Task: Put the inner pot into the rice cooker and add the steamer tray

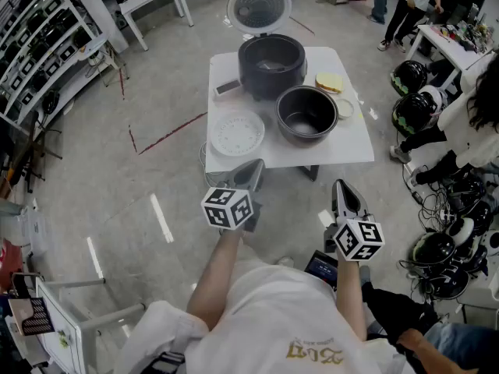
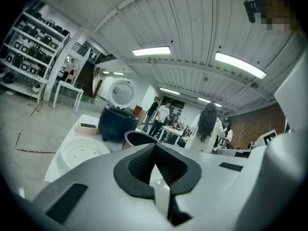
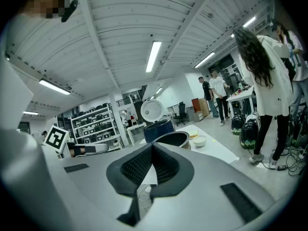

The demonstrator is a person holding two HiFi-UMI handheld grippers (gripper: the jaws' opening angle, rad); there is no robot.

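Both claws closed, empty; inner pot (image 1: pixel 306 114) beside rice cooker (image 1: pixel 270 65)

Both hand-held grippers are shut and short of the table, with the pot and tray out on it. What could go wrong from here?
1. The inner pot sits close beside the small bowl and the rice cooker; swinging it up could knock either.
2. The steamer tray lies near the front-left edge of the table; a push from the left hand-held gripper might slide it off.
3. The right hand-held gripper is shut; unless opened first, it would shove the pot's rim.
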